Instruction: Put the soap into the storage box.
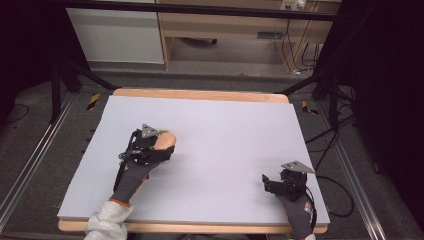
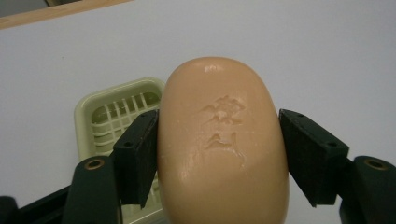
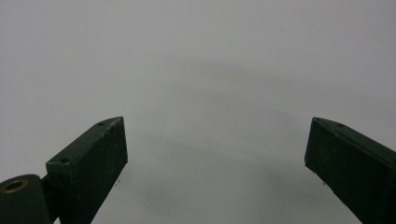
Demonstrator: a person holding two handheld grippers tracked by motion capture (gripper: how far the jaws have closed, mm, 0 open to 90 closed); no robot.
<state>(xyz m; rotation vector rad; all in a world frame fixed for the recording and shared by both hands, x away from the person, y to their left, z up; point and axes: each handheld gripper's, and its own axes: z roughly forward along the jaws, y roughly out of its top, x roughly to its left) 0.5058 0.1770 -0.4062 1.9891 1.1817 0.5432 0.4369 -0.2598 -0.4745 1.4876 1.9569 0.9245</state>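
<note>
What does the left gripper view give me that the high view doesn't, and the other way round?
Left gripper view alone: the stamped marking on the soap bar, both pads pressed against its sides, and the slotted pale-green soap dish behind it. High view alone: the right gripper with jaws apart low over the table near its right edge, both gloved hands, and the floor and furniture beyond. Both: the left gripper clamped on the soap over the white tabletop.

Bar of soap (image 2: 223,144): lower end cut off by bottom edge of left gripper view; embossed mark on its face too soft to read. Soap dish (image 2: 114,116): right part hidden behind the soap, near part behind one jaw. High view: dish mostly hidden under left gripper (image 1: 159,145).
</note>
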